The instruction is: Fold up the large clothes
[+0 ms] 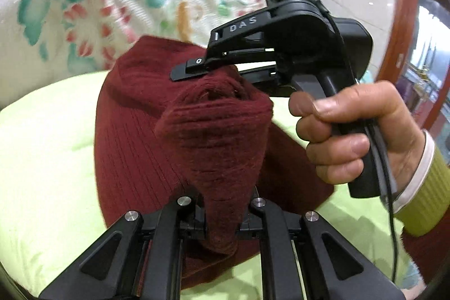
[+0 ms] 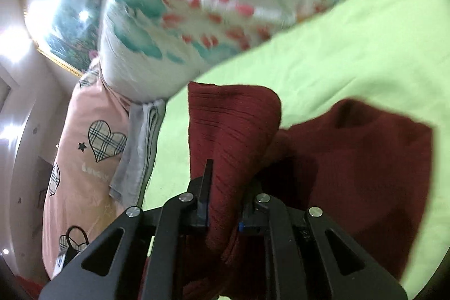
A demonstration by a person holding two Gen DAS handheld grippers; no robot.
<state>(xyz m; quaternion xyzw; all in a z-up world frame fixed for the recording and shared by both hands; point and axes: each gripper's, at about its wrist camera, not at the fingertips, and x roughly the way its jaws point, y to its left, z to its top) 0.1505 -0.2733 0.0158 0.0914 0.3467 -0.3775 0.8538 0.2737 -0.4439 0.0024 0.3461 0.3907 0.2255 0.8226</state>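
Sweater (image 1: 135,131): dark red ribbed knit, matt, slightly fuzzy. Left gripper (image 1: 222,218): matt black plastic arms, bright brushed-metal pivot caps. Right gripper (image 2: 223,204): same matt black plastic, same metal caps; smooth handle, faint sheen. Bedsheet (image 1: 42,159): pale green woven cloth, matt, lightly creased. Quilt (image 2: 197,4): white crinkled cloth, printed flowers in teal, red and orange. Pillow (image 2: 84,131): pink smooth cloth, plaid heart prints. Door frame (image 1: 399,18): reddish-brown wood, glossy. Cuff (image 1: 424,196): yellow-green ribbed knit.
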